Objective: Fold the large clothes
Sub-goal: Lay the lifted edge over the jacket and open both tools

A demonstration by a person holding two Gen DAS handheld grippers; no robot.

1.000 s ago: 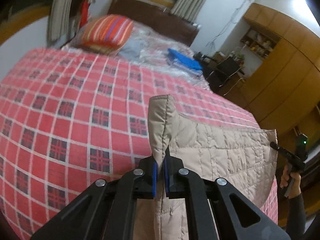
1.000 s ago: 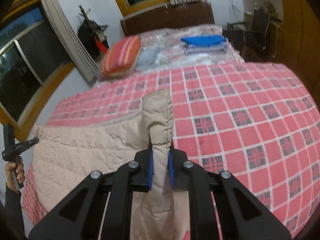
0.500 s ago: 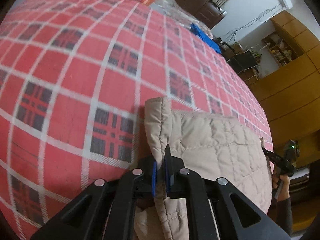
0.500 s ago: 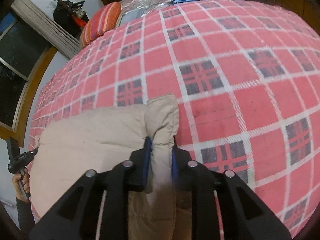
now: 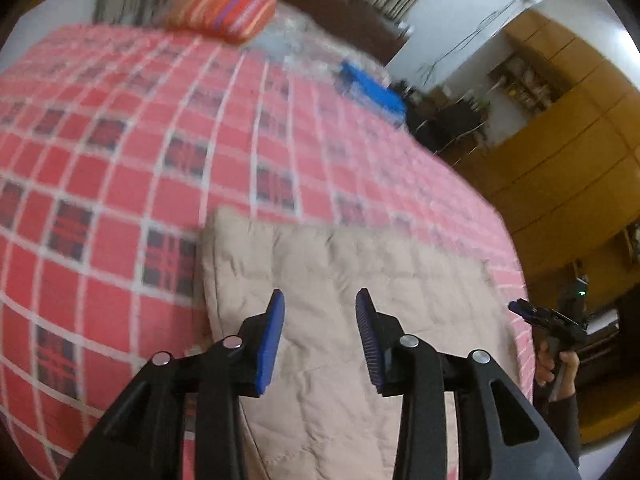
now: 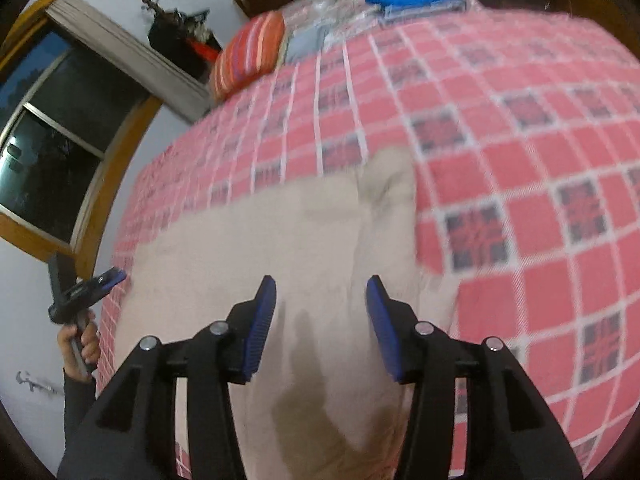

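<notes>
A beige quilted garment [image 5: 340, 280] lies spread flat on the red checked bedspread [image 5: 120, 160]. My left gripper [image 5: 320, 316] hovers open above its left part, nothing between the blue pads. In the right wrist view the same garment [image 6: 248, 248] fills the lower middle, with a bunched corner [image 6: 388, 184] at its far right. My right gripper [image 6: 320, 304] stands open over it and holds nothing. Each gripper shows at the other view's edge, the right one [image 5: 548, 320] and the left one [image 6: 88, 288], each held in a hand.
A striped orange pillow [image 5: 224, 10] and a blue folded stack [image 5: 372, 90] sit at the head of the bed. Wooden wardrobes [image 5: 568, 140] stand to the right and a dark window [image 6: 52, 140] to the left. The red bedspread [image 6: 520, 160] stretches beyond the garment.
Both grippers were shut on the garment's upper corners and lowered them to the bed. Now both have opened and let go, and the garment lies flat.
</notes>
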